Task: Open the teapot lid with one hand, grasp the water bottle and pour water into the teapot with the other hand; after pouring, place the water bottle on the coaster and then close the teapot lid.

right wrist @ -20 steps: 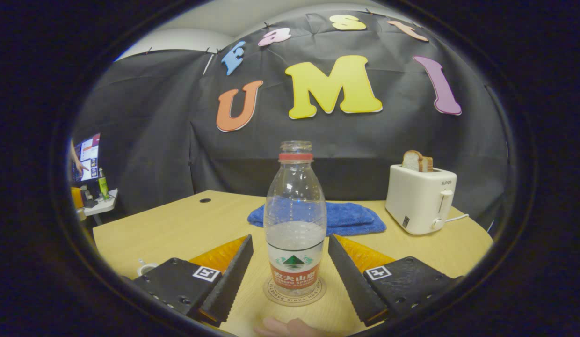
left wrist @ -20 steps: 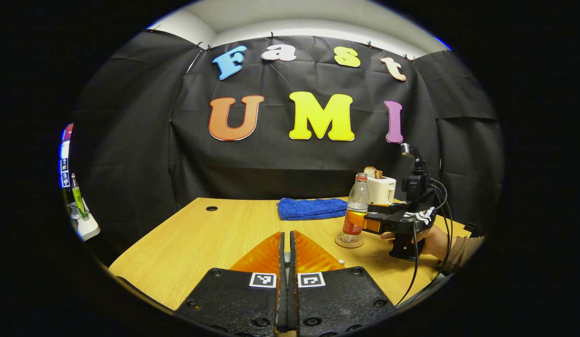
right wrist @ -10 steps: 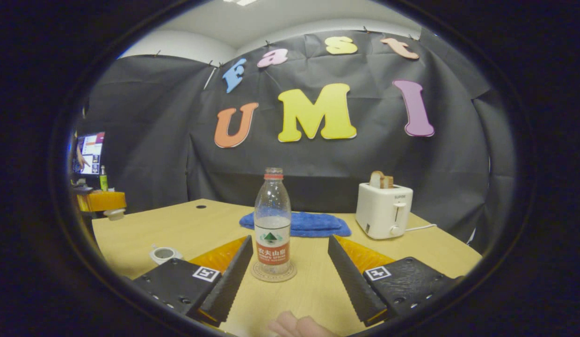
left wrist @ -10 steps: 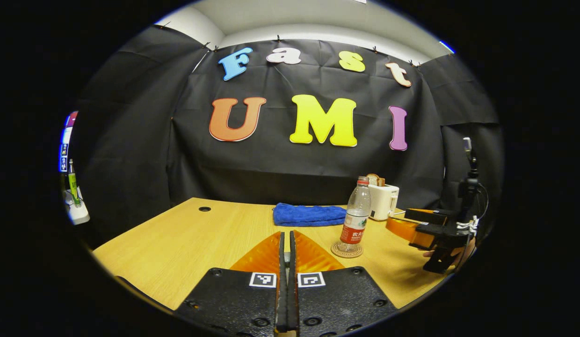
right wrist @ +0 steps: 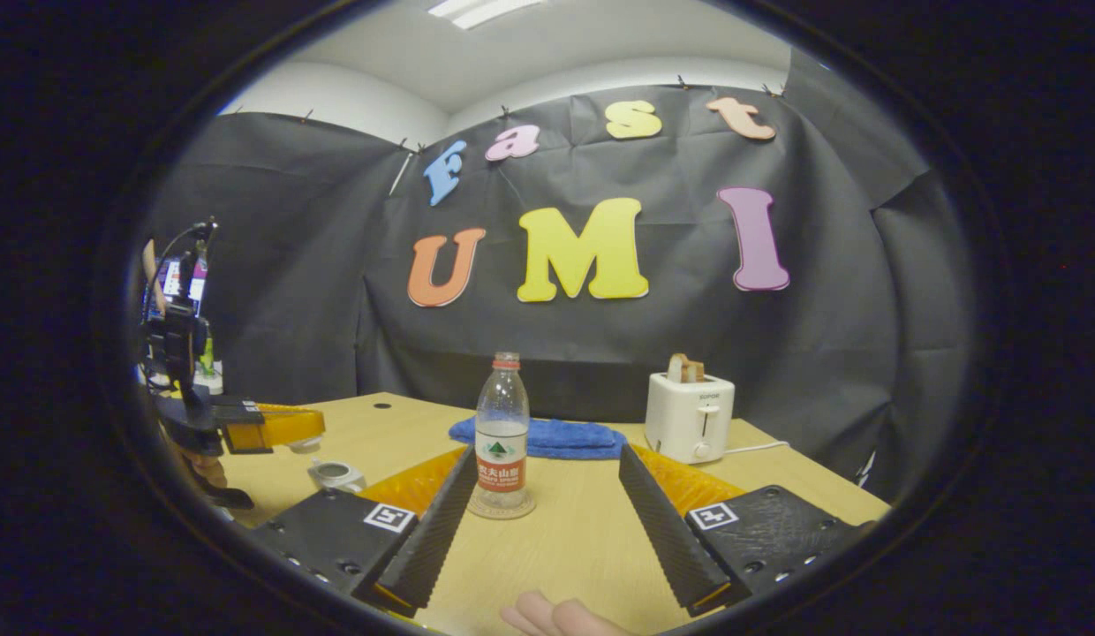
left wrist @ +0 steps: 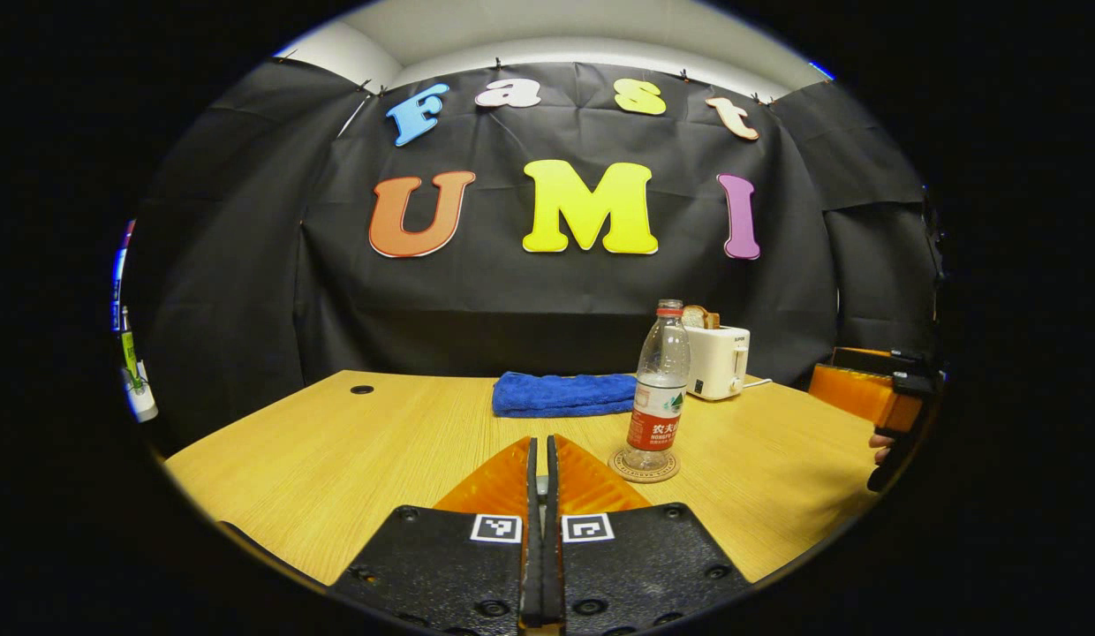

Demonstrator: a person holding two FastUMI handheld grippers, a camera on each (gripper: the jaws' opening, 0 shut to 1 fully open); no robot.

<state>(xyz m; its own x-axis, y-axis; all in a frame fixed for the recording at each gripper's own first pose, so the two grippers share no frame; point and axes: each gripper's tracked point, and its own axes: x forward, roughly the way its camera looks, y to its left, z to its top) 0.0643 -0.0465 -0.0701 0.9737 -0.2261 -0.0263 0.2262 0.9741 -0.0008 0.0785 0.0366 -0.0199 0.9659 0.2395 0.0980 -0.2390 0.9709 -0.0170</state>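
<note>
Two grippers, two very different postures: the left gripper (left wrist: 539, 446) is clamped almost flat, with a sliver of something pale pinched between its fingers. From the right gripper view that looks like the small pale teapot lid (right wrist: 305, 445), held up over the light wooden table (left wrist: 353, 450), though the blur there stops me being sure. The right gripper (right wrist: 547, 452) is spread wide and holds nothing. Ahead of it, apart from both fingers, the clear plastic water bottle with the red-and-white label (right wrist: 501, 437) stands upright on the round brown coaster (left wrist: 644, 465). It looks partly filled, so expect it to be light, thin-walled and a bit slick. It would dent under a hard squeeze, and the best grip is low on the labelled waist. The neck seems uncapped, so any tilt could spill. The little pale teapot (right wrist: 336, 475) sits open on the table to the left, its body half hidden behind the right gripper's own finger block, with spout and handle impossible to read. A folded blue towel (left wrist: 562, 393) and a white toaster with bread (right wrist: 689, 417) wait at the back. A fingertip or two of the holding hand (right wrist: 556, 614) pokes in at the bottom edge.
</note>
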